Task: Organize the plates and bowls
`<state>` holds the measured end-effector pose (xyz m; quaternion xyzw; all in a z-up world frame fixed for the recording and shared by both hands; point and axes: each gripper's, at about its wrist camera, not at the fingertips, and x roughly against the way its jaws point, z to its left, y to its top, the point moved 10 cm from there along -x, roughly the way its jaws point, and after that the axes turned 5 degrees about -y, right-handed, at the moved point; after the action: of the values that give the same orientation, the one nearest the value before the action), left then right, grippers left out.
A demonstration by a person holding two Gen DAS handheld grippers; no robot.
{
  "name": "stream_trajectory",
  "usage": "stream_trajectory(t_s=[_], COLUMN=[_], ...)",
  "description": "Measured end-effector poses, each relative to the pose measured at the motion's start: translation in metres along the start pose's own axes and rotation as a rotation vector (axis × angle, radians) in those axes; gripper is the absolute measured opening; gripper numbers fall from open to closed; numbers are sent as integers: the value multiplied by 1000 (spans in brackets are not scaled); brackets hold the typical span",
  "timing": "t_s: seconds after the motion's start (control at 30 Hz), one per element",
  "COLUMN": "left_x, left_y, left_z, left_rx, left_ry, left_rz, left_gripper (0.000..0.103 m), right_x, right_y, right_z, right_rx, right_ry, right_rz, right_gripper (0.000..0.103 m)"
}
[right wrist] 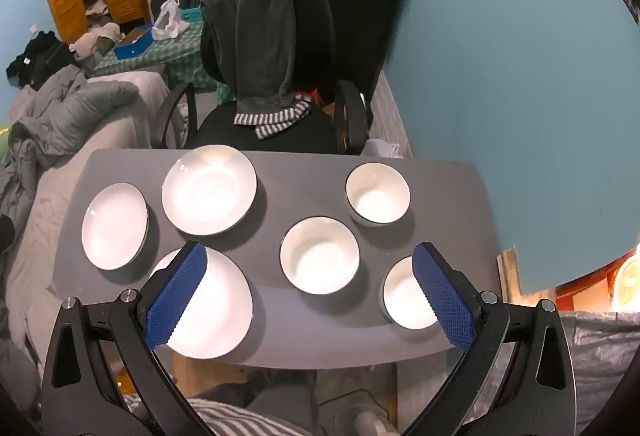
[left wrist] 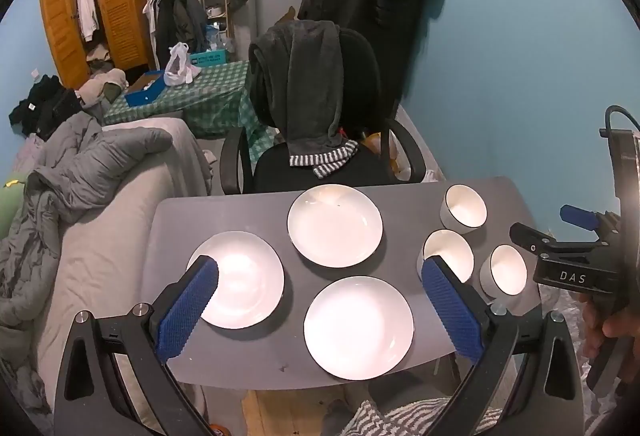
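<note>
Crockery was counted on the grey table [right wrist: 288, 332]: three white plates at the left, namely the left plate [right wrist: 115, 226], the far plate [right wrist: 209, 189] and the near plate [right wrist: 212, 306], and three white bowls at the right: the middle bowl [right wrist: 319, 255], far bowl [right wrist: 377, 193] and near bowl [right wrist: 404, 296]. Both the left gripper [left wrist: 319, 276] and the right gripper [right wrist: 310, 262] were held wide open, empty, above the near edge. Only the left wrist view showed the other gripper; only the right showed striped fabric [right wrist: 224, 420] below.

Both wrist views look down over the table [left wrist: 248, 212], sharing it, perhaps equally near.
</note>
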<state>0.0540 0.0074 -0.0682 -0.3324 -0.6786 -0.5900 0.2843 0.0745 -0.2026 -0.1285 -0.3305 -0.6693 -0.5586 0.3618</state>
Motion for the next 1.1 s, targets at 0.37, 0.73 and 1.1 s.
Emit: stream_trajectory(t_s=[0.37,0.73,1.1], left_x=[-6,-7,-6], left_y=[-4,-7,-10], left_z=[6,7,6], left_rx=[24,35,37], left_ry=[1,-6,-8], left_rz=[19,22,27], left_gripper=[103,103,103], right_x=[1,1,2], right_y=[2,4,4], right_z=[4,7,9], right_rx=[7,12,15], right_ry=[4,11,12], right_rz=[0,3,1], right_gripper=[101,101,101])
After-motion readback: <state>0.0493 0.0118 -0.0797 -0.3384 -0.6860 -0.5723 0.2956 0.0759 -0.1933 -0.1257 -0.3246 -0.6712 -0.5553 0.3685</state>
